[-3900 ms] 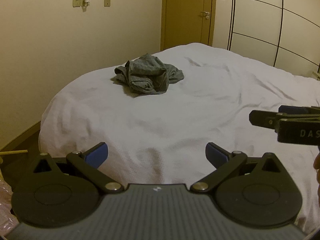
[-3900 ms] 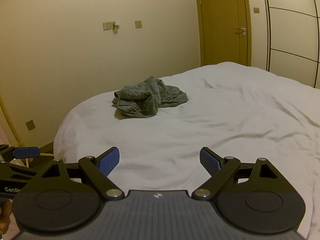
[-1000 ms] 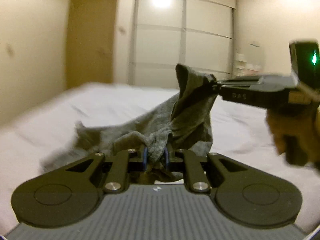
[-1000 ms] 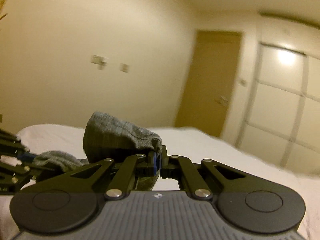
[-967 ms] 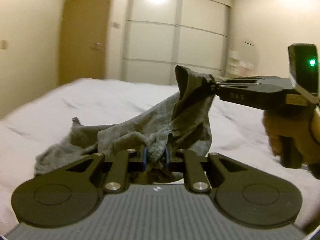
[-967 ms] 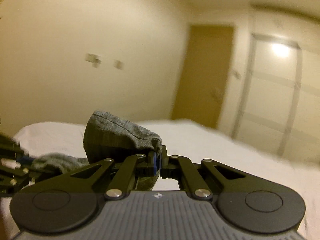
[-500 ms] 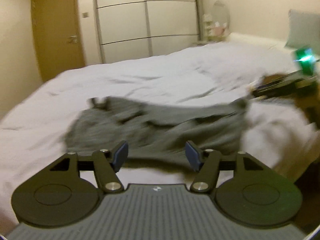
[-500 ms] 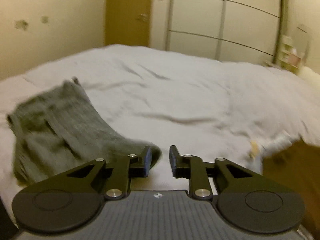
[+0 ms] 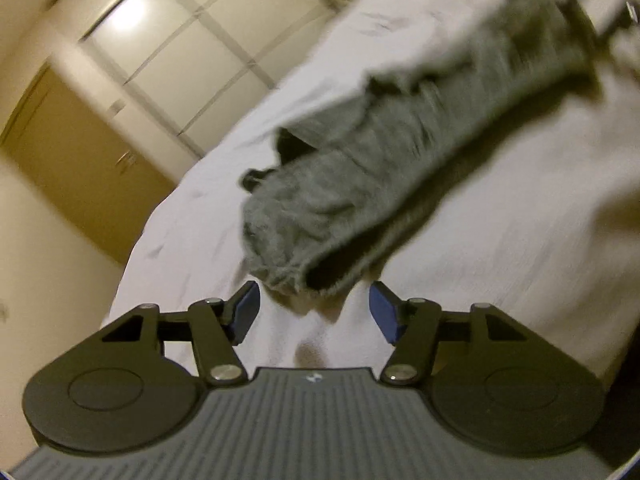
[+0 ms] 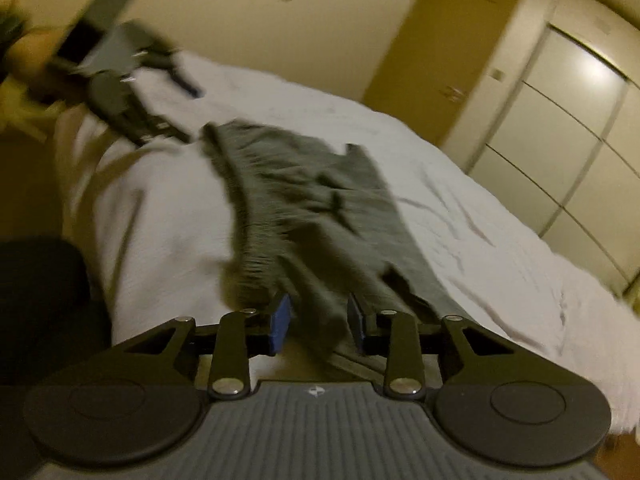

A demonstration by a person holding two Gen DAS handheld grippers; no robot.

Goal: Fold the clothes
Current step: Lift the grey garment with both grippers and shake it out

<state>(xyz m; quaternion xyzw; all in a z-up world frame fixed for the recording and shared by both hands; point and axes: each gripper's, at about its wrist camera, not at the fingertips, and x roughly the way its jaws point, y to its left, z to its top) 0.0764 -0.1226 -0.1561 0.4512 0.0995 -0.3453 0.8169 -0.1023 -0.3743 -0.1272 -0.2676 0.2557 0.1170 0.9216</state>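
A grey garment [image 9: 384, 160] lies stretched out on the white bed [image 9: 500, 260], blurred by motion. My left gripper [image 9: 314, 314] is open, its blue pads just short of the garment's near end, nothing between them. In the right wrist view the garment [image 10: 312, 200] runs away from me across the bed [image 10: 460, 208]. My right gripper [image 10: 318, 324] is open with a fold of the garment's near edge lying between its pads. The left gripper [image 10: 168, 96] shows blurred at the garment's far end.
A brown door [image 10: 440, 60] and pale sliding wardrobe doors [image 10: 580, 120] stand beyond the bed. The bed's near edge drops off by a dark shape [image 10: 40, 300] at lower left in the right wrist view. The wardrobe [image 9: 180, 48] also shows in the left wrist view.
Both grippers held the garment up a second ago. They have since opened, and the garment now lies stretched on the bed. Both views have tilted and moved lower and closer.
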